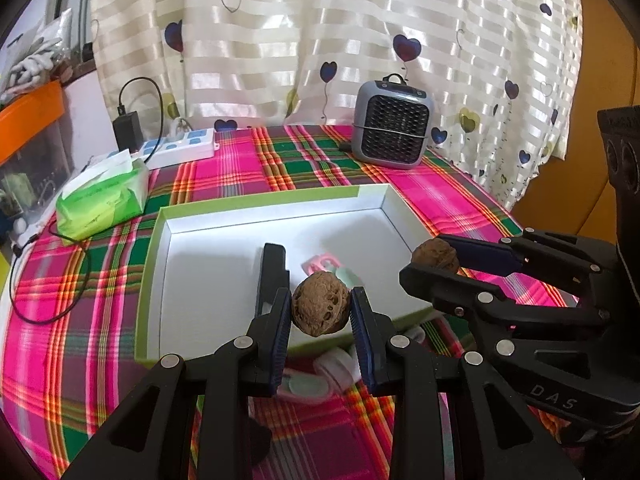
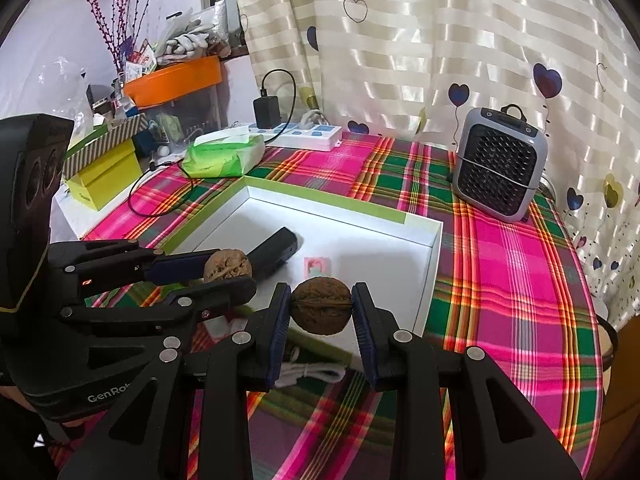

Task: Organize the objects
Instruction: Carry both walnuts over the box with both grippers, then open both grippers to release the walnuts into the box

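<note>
A brown walnut (image 1: 320, 304) is pinched between the blue pads of my left gripper (image 1: 321, 312), held over the near edge of the white box (image 1: 208, 280) with a green rim. My right gripper (image 2: 322, 312) is shut on a second walnut (image 2: 322, 306) above the box's near corner; the left wrist view shows that walnut (image 1: 436, 256) at the box's right rim. The right wrist view shows my left gripper (image 2: 230, 276) with its walnut (image 2: 228, 266). Inside the box lie a black oblong device (image 1: 272, 268) and a pink and mint item (image 1: 330, 266).
On the plaid tablecloth stand a grey mini heater (image 1: 392, 124), a green tissue pack (image 1: 104, 196), a white power strip (image 1: 180, 148) with a black charger (image 1: 128, 130) and cable. Pale round items (image 1: 316, 376) and a coiled white cable (image 2: 312, 372) lie in front of the box.
</note>
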The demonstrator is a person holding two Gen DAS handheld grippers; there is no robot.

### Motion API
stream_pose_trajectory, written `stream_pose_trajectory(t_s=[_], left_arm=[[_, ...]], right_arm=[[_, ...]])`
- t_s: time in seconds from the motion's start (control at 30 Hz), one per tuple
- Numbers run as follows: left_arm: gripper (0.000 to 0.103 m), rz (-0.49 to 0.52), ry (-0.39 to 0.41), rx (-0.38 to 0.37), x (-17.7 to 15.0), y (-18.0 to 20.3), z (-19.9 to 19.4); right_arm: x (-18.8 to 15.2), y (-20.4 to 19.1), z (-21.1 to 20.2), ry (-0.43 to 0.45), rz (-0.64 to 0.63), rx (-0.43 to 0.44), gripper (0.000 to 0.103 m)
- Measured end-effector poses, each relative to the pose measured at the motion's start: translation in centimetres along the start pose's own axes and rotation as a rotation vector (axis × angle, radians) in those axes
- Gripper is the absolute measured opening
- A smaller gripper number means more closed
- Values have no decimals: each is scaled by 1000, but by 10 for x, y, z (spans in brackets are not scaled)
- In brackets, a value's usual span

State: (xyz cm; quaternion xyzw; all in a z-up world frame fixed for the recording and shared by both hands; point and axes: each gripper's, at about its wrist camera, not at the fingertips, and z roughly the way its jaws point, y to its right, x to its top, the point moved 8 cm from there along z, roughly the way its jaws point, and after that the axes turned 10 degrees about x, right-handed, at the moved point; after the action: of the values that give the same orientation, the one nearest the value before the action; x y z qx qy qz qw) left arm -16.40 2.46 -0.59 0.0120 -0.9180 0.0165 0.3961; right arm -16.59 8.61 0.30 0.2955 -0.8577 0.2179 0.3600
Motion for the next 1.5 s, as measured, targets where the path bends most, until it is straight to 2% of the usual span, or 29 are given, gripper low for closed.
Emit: stream_pose_trajectory(t_s=[0.43, 0.9, 1.17, 1.5], left_arm=[[27, -11, -38, -3, 1, -1, 33], [28, 23, -53, -3, -3, 4, 42], [28, 4, -77, -2, -5, 0, 46], [28, 10, -63, -6, -3, 1, 44]], right_arm=[[-2, 27, 34, -42, 46, 1, 33], [-13, 38, 53, -92, 80, 13, 33], [-14, 37, 55, -91, 53, 1, 33], [-14, 37, 51, -71, 61, 7, 33]])
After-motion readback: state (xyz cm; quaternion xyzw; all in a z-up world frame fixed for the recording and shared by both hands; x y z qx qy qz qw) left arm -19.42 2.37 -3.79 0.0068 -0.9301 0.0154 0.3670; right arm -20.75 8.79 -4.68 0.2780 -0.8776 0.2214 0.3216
